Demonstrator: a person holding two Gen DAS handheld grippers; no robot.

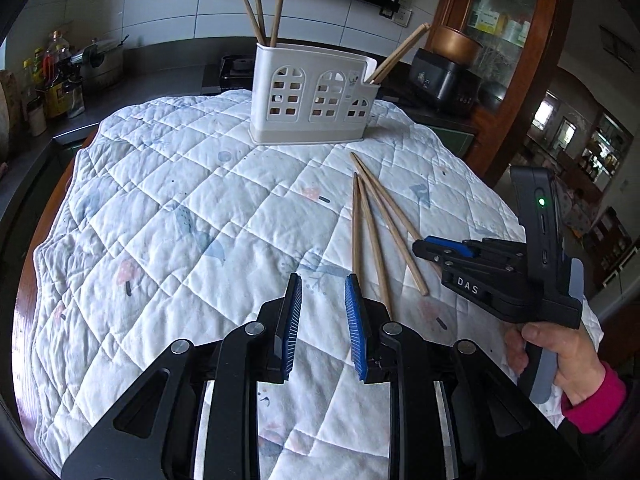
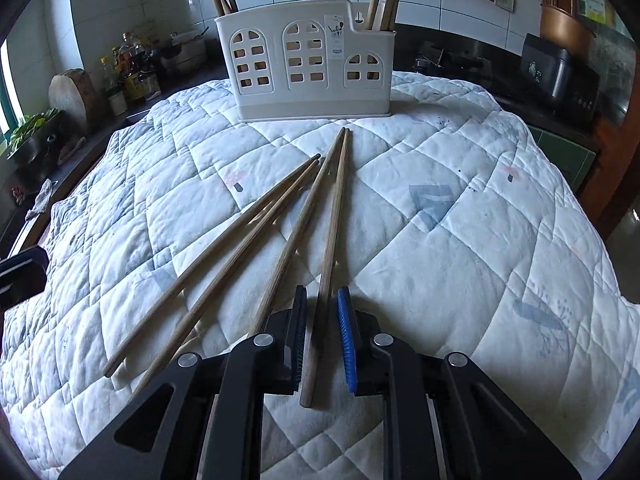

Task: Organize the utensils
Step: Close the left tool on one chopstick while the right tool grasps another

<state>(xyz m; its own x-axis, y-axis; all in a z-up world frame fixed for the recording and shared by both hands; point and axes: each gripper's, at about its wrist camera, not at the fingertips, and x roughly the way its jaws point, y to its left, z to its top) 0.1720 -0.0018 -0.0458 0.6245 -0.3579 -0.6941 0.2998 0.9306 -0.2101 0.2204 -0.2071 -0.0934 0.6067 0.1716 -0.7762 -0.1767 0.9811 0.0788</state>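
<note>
Wooden chopstick between our right tongs

We are closing the right tongs (image 2: 322,340) around one chopstick (image 2: 330,248) lying mid-frame on the quilted counter (image 2: 460,240); pad contact is unclear. Our left tongs (image 1: 322,312) are hovering slightly apart, empty. Holder (image 2: 304,60) is standing top centre.

I see soft, even daylight on the white quilt (image 1: 192,208), with a bright window (image 2: 8,80) glaring at the left edge. Shadows are faint. Both fisheye views bend hard at the edges with dark corners; the centre stays sharp.
</note>
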